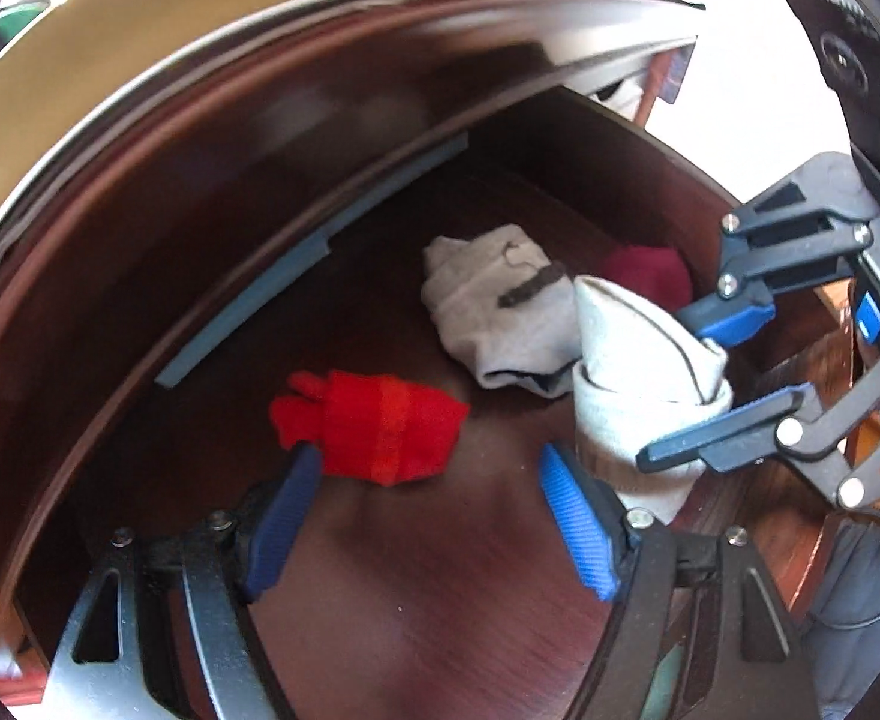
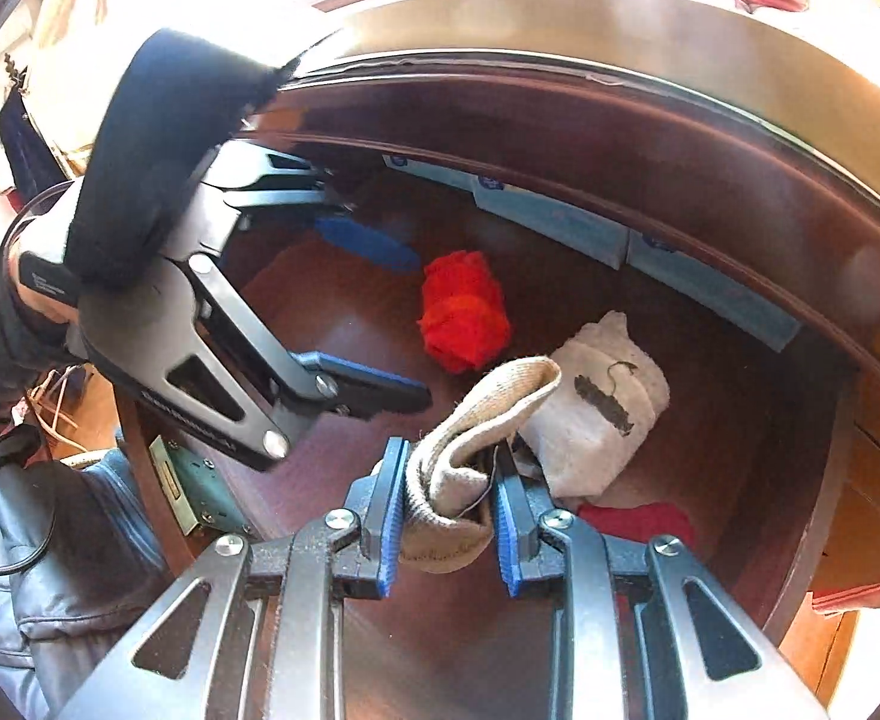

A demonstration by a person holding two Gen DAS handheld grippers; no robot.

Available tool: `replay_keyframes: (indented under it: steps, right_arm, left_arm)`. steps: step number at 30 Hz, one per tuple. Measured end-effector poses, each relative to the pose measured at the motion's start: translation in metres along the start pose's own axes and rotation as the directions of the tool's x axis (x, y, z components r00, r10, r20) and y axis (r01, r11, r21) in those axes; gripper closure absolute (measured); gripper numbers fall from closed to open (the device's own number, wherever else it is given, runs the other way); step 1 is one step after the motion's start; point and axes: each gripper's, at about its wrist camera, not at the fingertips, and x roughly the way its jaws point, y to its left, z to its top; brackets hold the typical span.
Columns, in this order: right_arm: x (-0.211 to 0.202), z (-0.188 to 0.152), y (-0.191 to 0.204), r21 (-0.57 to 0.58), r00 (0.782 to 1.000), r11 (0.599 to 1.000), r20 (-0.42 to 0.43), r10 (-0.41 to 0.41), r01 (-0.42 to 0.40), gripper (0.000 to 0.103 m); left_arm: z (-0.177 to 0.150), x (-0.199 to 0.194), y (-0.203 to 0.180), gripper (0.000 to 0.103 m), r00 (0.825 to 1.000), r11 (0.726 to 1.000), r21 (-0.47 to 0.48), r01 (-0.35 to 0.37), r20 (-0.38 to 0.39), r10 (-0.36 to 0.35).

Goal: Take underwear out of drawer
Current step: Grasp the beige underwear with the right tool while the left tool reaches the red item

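**Lift the grey roll, then go for the red one**

The right hand-held gripper [image 2: 448, 516] is clamped on a grey roll [image 2: 469, 450]. Lift it straight up, out of the drawer [image 2: 739, 276]. The left hand-held gripper [image 1: 428, 516] is apart, just above the red roll [image 1: 380, 426] on the drawer floor. Lower it and squeeze the middle. Another grey bundle [image 1: 493, 312] lies farther back.
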Motion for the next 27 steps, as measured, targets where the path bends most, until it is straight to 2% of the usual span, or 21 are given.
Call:
replay_keyframes:
  steps: [4,7,11,16,17,20,23,27]
  right_arm:
    - [-0.008,-0.004,0.001,-0.003,1.0,1.0,0.002,0.011,-0.011,0.075]
    - [-0.008,-0.004,0.0,0.001,1.0,1.0,0.004,0.021,-0.021,0.075]
    - [0.004,-0.001,-0.003,0.004,0.999,0.999,-0.003,0.033,-0.033,0.075]
    - [0.006,0.0,-0.004,0.006,0.999,0.999,-0.013,0.043,-0.043,0.075]
    - [0.006,0.0,-0.004,0.006,0.999,0.999,-0.014,0.043,-0.043,0.075]
    - [0.007,0.0,-0.004,0.009,0.999,0.999,-0.016,0.044,-0.044,0.075]
    - [0.008,0.0,-0.004,0.009,0.999,0.999,-0.016,0.043,-0.043,0.075]
    - [0.007,-0.001,-0.005,0.014,0.999,0.999,-0.009,0.043,-0.043,0.075]
  left_arm:
    - [0.005,0.007,-0.003,0.03,1.0,0.999,0.048,-0.002,-0.015,0.003]
    - [0.007,0.012,-0.008,0.032,0.999,0.994,0.101,-0.028,-0.017,0.029]
    - [0.012,0.016,-0.01,0.043,0.999,0.993,0.107,-0.041,-0.013,0.042]
    - [0.014,0.021,-0.017,0.045,0.996,0.986,0.142,-0.087,-0.011,0.089]
    - [0.015,0.023,-0.019,0.052,0.996,0.986,0.142,-0.088,-0.014,0.091]
    - [0.012,0.023,-0.016,0.088,0.995,0.986,0.14,-0.086,-0.028,0.091]
    - [0.012,0.022,-0.02,0.096,0.994,0.982,0.157,-0.106,-0.024,0.111]
    - [0.007,0.011,-0.02,0.101,0.995,0.986,0.137,-0.093,-0.009,0.095]
